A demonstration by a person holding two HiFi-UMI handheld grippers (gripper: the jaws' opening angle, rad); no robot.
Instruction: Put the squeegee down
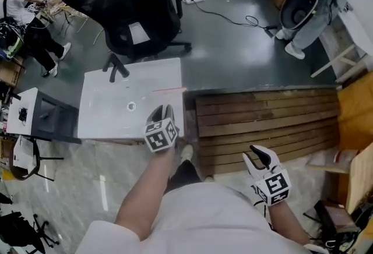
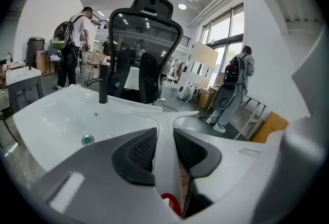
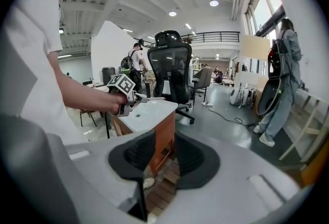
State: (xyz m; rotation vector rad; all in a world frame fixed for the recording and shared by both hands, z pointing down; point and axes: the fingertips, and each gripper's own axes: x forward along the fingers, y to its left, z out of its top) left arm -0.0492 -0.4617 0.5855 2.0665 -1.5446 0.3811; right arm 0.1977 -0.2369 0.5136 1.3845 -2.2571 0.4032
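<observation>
I'm working over the white basin top (image 1: 105, 113), with the wooden slatted platform (image 1: 268, 119) beside its right edge. A black faucet (image 1: 116, 67) stands at the far edge, and the drain (image 1: 132, 106) sits near the middle.

My left gripper (image 1: 165, 113) is above the near right corner of the basin top. Its jaws are closed on the white handle of the squeegee (image 2: 165, 156), pads pressing on both sides. The handle runs straight out of the jaws towards the far edge. The blade crosses it at the tip like a T, roughly parallel to the near edge and reaching to the right edge. The whole tool is carried above the surface. I can't tell whether the blade tip touches it.

My right gripper (image 1: 260, 157) hangs over the slats, well apart from the basin. Its jaws are partly open with nothing between them.

The left hand does this job alone. The bare surface lies ahead and to the left of the blade, so I judge the move to be lowering it there, clear of the drain, before letting go.
</observation>
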